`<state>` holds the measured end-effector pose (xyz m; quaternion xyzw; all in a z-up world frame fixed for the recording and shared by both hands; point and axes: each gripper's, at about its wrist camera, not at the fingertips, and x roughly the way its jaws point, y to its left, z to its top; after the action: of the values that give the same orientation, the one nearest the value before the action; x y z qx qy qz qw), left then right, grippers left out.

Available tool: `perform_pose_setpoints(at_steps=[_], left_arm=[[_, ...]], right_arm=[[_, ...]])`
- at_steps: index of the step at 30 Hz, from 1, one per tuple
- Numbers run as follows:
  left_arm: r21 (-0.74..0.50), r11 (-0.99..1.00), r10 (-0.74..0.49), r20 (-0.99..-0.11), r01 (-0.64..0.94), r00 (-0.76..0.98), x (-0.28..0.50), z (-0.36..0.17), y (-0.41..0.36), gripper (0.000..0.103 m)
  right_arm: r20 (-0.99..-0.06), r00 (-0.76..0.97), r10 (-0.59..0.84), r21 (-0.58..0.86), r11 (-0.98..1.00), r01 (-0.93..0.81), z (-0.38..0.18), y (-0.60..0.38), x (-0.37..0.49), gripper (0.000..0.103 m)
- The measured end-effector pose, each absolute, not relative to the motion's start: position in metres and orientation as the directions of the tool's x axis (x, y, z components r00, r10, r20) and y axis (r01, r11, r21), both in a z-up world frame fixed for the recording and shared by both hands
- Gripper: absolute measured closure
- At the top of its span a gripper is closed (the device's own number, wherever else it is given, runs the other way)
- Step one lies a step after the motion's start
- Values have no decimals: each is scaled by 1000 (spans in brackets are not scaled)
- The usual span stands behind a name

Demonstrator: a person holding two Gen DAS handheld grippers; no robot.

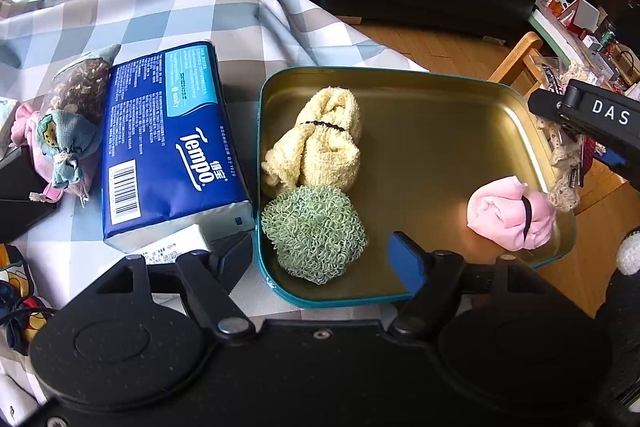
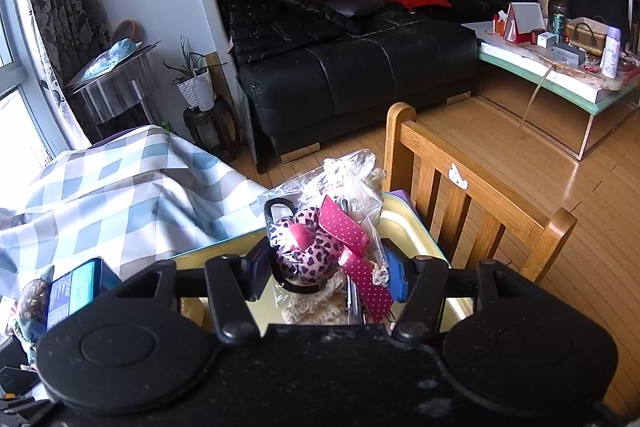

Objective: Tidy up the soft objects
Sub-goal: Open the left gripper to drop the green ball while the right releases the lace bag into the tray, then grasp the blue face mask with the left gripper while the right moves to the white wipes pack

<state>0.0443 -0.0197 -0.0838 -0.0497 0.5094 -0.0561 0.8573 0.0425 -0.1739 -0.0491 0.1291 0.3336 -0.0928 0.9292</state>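
A teal-rimmed tin tray (image 1: 460,99) with a gold inside lies on the checked cloth. In it are a yellow towel bundle (image 1: 320,143), a green knitted ball (image 1: 316,231) and a pink cloth bundle (image 1: 508,211). My left gripper (image 1: 320,257) hangs open over the tray's near edge. The green ball sits between its fingers, and neither pad touches it. My right gripper (image 2: 328,269) is shut on a clear plastic bag (image 2: 332,211) of pink leopard fabric, dotted ribbon and lace, held above the tray's right rim (image 2: 404,223). That bag's lace (image 1: 564,163) shows in the left wrist view.
A blue Tempo tissue pack (image 1: 168,147) lies left of the tray, with a dried-flower sachet (image 1: 72,115) beyond it. A wooden chair (image 2: 460,195) stands close behind the tray. A black sofa (image 2: 360,59) and a cluttered low table (image 2: 560,67) stand across the wooden floor.
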Motion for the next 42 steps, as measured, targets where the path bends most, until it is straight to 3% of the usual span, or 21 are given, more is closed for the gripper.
perform_pose_setpoints(at_steps=[7,9,10,30,35,42], left_arm=[[-182,982,-183,-865,48,467,43,-79,-15,33],[-198,979,-197,-860,47,470,44,-76,-13,31],[-202,978,-200,-858,47,473,44,-74,-12,28],[-305,952,-282,-829,33,483,49,-57,12,26],[-285,959,-243,-823,-2,514,50,-47,22,26],[-168,981,-89,-827,-94,555,51,-35,44,26]], right_arm=[[-653,752,-86,172,951,258,-51,-172,46,45],[-657,748,-99,159,951,265,-51,-171,47,33],[-652,751,-99,157,952,262,-50,-171,47,31],[-651,751,-110,128,959,251,-51,-167,44,31],[-657,747,-105,134,958,253,-53,-169,45,31],[-658,746,-107,125,961,248,-53,-167,45,31]])
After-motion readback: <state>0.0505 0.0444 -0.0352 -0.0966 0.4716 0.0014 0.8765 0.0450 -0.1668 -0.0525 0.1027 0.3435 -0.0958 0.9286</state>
